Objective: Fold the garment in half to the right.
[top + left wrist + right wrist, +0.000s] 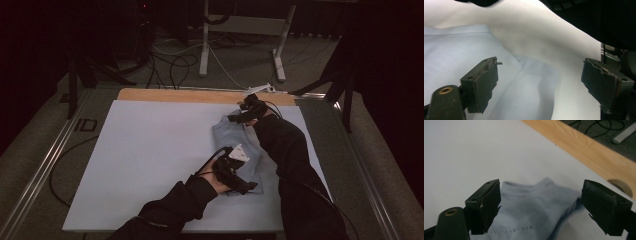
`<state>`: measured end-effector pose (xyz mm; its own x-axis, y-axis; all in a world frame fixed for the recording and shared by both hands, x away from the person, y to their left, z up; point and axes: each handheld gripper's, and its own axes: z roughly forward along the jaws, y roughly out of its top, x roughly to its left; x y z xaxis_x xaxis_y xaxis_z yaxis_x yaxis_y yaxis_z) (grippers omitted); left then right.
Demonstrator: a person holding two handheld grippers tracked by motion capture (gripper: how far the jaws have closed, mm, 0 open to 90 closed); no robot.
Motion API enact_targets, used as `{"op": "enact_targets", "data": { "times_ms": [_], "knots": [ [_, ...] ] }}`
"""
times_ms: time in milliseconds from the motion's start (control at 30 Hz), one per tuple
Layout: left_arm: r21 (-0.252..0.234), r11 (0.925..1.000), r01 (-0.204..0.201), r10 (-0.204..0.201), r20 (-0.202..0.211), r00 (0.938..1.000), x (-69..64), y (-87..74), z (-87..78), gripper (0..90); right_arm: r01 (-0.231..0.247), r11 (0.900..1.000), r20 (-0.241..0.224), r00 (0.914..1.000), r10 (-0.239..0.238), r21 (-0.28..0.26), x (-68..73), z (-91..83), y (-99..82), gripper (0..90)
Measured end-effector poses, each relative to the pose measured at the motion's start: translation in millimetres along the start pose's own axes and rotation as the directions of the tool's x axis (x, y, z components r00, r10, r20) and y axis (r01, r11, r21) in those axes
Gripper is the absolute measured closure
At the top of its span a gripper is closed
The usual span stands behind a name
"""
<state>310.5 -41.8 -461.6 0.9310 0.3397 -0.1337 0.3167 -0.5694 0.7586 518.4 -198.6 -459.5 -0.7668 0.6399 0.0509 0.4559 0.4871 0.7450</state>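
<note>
The light-blue sock (239, 150) lies flat at the table's (150, 150) right side. Left gripper (539, 85) and right gripper (540, 206) are held agape above it, nothing gripped; withdrawal should be straight up, so no fabric is snagged.

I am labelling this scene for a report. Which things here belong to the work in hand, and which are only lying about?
In the work:
- light blue garment
- left hand-held gripper, open
- right hand-held gripper, open

Lying about:
- white mat
- wooden table edge
- floor cables
- metal stand

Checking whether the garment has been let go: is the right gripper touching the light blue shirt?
Apart. In the right gripper view, the right gripper has its jaws wide open, pads clear above the light blue shirt.
</note>
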Motion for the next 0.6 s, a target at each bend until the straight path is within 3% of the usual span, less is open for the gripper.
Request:
{"op": "enact_targets", "data": {
  "times_ms": [67, 133, 167, 300, 433, 600],
  "knots": [
    [-0.021, 0.9998, 0.003, -0.004, -0.010, 0.9999, 2.1, -2.9, -7.1, 4.4, -0.014, 0.9999, -0.001, 0.9999, 0.014, 0.001, -0.9, -0.4, -4.4, 17.6],
    [-0.024, 0.9997, -0.003, 0.003, -0.012, 0.9999, 4.5, -6.5, -13.0, 1.6, -0.015, 0.9999, 0.004, 0.9999, 0.015, 0.003, -1.5, -0.4, -6.6, 17.6],
    [-0.037, 0.9991, -0.018, 0.017, -0.036, 0.9992, 5.8, -11.8, -19.1, 0.1, -0.026, 0.9996, 0.007, 0.9996, 0.026, 0.007, -2.3, -0.4, -10.5, 18.0],
    [-0.039, 0.9989, -0.027, 0.025, -0.054, 0.9982, 8.6, -20.0, -26.9, 0.0, -0.049, 0.9986, 0.015, 0.9987, 0.049, 0.018, -4.3, 1.2, -16.7, 18.4],
    [-0.071, 0.9966, -0.041, 0.037, -0.049, 0.9981, 11.0, -31.6, -37.8, 0.0, -0.064, 0.9976, 0.016, 0.9978, 0.064, 0.024, -5.6, 4.6, -19.6, 19.1],
    [-0.097, 0.9939, -0.053, 0.046, -0.071, 0.9964, 15.0, -47.2, -52.3, 0.0, -0.096, 0.9944, 0.011, 0.9953, 0.096, 0.045, -8.6, 12.9, -24.5, 21.3]
  ]
}}
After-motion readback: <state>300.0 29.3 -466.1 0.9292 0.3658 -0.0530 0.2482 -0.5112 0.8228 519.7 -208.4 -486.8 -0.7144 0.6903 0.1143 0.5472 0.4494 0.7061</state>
